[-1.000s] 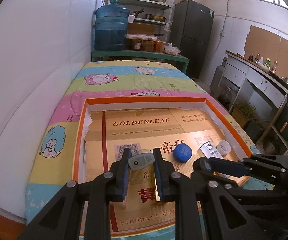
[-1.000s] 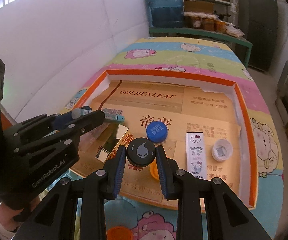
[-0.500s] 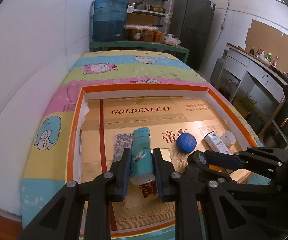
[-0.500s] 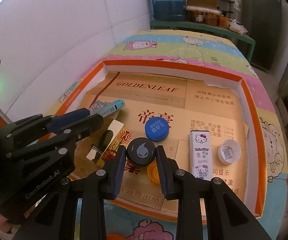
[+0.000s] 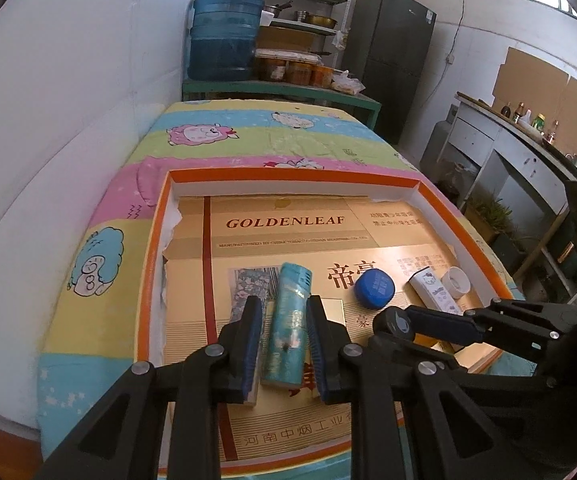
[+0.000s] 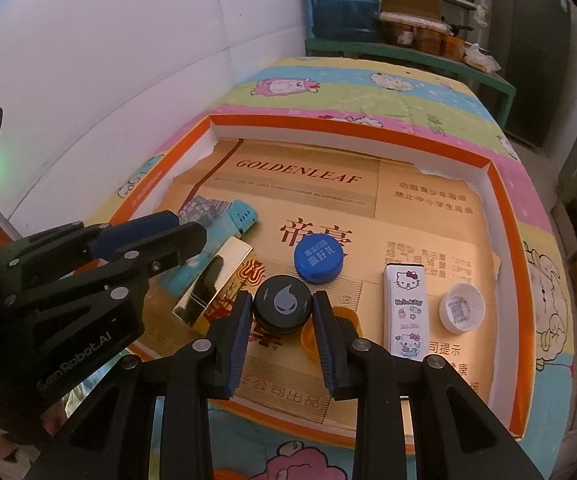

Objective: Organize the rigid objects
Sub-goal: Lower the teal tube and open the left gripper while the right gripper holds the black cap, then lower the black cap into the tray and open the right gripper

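Observation:
My left gripper is shut on a teal lighter, which lies lengthwise between the pads and points away over the orange-rimmed tray. The same lighter pokes out past the left gripper's fingers in the right wrist view. My right gripper is shut on a black round cap with a grey drop mark, low over the tray's near part. That black cap also shows at the right gripper's tip in the left wrist view.
On the tray's cardboard floor lie a blue cap, a Hello Kitty box, a white cap, a gold box, a patterned card and an orange cap. The white wall runs along the left.
The teal lighter has swung in the left jaws from end-on towards the camera to lengthwise, pointing away and lower over the tray. The right gripper still holds the black cap in much the same spot.

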